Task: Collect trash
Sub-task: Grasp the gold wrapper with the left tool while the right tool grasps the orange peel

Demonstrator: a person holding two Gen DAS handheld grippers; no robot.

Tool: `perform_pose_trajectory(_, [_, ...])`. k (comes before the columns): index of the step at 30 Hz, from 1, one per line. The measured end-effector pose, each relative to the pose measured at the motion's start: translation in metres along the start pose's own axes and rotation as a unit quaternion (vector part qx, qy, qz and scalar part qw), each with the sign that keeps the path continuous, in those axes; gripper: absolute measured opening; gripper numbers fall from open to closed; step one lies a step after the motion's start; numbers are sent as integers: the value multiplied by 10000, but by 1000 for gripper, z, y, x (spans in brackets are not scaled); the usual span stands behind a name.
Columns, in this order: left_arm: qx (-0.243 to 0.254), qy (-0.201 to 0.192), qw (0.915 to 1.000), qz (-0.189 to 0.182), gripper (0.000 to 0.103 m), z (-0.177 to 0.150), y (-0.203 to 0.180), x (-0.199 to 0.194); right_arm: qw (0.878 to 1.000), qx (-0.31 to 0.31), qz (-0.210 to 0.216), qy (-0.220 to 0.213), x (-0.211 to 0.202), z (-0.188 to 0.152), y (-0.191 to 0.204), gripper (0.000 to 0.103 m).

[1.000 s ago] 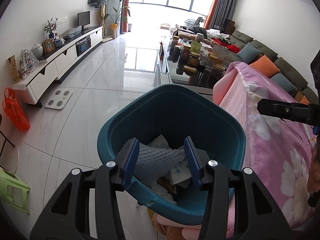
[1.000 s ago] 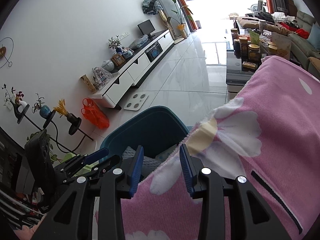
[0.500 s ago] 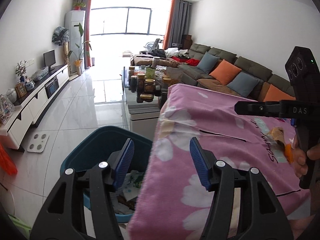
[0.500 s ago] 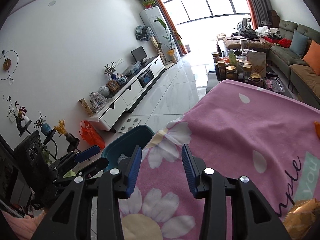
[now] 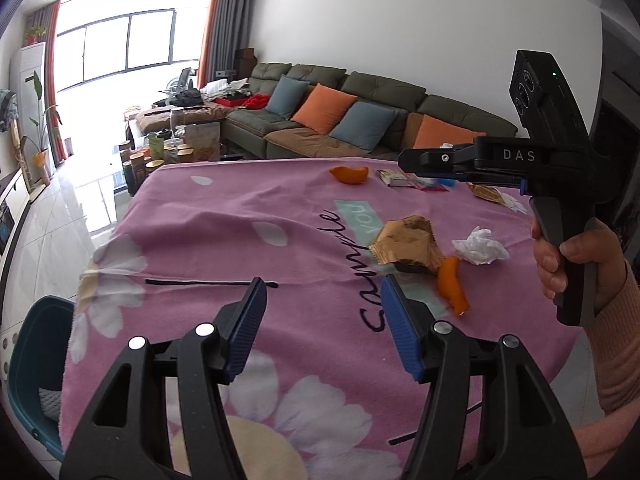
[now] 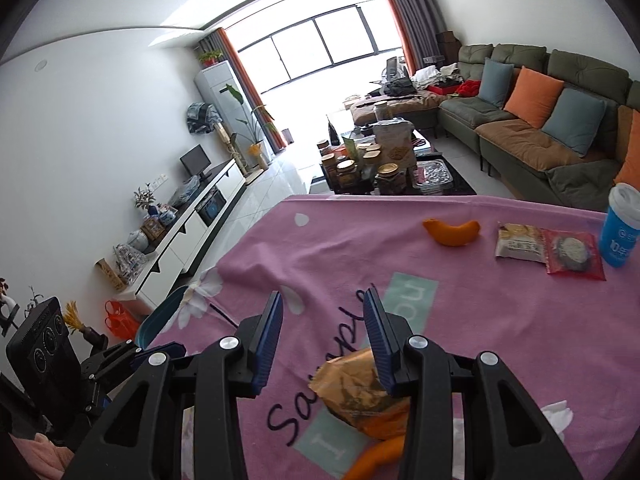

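left wrist: close above near table point(image 5: 248, 216) edge, facing sofa point(image 5: 360, 120) | right wrist: low over table middle, facing window point(image 6: 320, 40) | shared: gold wrapper point(image 5: 408, 246), orange peel point(image 5: 349, 174), sofa

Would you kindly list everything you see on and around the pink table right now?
Tablecloth: one, pink, floral, covers table.
Orange peel: two pieces, one near the gold wrapper, one far side.
Gold wrapper: one, crumpled, table centre.
Tissue: one, white, right of wrapper.
Snack packets: two, white and red, far side.
Cup: one, blue, far right.
Bin: one, teal, floor at the table's left.
Sofa: one, green, orange and blue cushions.
Left claw: empty.
Right claw: empty.
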State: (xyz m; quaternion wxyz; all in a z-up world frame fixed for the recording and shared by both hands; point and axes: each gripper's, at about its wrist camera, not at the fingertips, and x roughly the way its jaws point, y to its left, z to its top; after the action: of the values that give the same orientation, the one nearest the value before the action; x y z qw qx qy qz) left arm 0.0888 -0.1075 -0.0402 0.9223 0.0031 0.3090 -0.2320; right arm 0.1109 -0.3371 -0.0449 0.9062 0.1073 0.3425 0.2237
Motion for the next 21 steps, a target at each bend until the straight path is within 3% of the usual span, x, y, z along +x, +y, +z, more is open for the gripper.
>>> perform_pose_trajectory(9, [35, 418, 9981, -441, 61, 18, -32, 56, 9987, 331, -383, -42, -11, -4, -60, 39])
perform_pose_trajectory(21, [-129, 1148, 9910, -674, 62, 32, -40, 110, 9989, 221, -385, 157, 25, 28, -78, 44])
